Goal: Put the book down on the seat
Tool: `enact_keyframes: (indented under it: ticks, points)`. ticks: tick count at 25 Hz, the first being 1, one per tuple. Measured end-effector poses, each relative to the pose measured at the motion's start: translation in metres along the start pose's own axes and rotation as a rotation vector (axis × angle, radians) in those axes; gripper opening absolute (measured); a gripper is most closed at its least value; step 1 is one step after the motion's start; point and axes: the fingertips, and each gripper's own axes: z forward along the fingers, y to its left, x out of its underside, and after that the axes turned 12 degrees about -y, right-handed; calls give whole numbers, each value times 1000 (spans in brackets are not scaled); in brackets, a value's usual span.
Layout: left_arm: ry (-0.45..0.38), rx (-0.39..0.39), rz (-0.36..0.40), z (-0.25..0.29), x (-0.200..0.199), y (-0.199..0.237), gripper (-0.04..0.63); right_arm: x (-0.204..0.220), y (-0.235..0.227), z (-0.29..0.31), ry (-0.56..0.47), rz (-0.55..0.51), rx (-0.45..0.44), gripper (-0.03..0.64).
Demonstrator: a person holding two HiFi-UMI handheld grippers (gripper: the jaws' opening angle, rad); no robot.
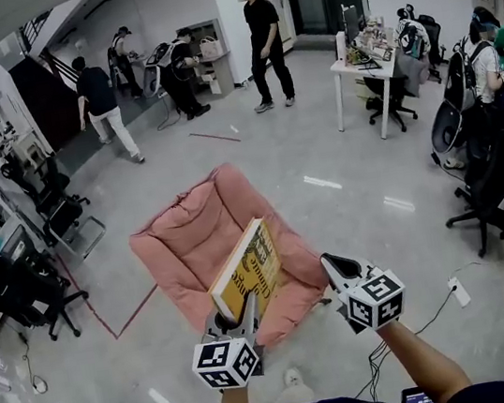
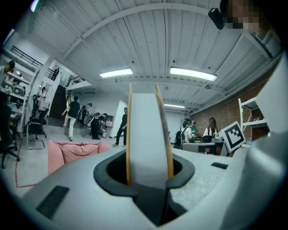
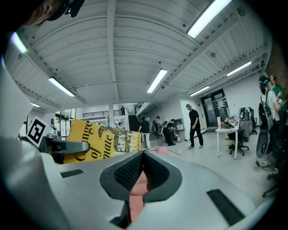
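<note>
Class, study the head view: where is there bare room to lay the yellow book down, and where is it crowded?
The pink seat is bare left of and beyond the book, which the left gripper holds on edge over its near right part. Open floor lies between seat and white desk. Black office chairs crowd the left and right edges.

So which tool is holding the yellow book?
The left tool, at the head view's left: its jaws clamp the yellow book by its lower end. The right tool holds nothing.
</note>
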Motion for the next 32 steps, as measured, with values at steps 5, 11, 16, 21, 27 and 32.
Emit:
enact_keyframes:
  ticks: [5, 11, 16, 21, 27, 32]
  points:
    - [11, 9, -8, 22, -1, 15, 146, -3, -12, 24, 8, -2, 15, 18]
    - [26, 25, -13, 51, -3, 37, 146, -3, -18, 59, 21, -6, 20, 18]
    - [37, 35, -16, 68, -5, 61, 146, -3, -20, 88, 24, -5, 28, 20]
    - [46, 38, -26, 85, -5, 82, 146, -1, -21, 112, 32, -2, 33, 20]
    - [52, 54, -33, 102, -3, 98, 146, 3, -29, 131, 42, -5, 55, 20]
    - [62, 60, -43, 110, 1, 107, 146, 7, -32, 141, 47, -4, 66, 20]
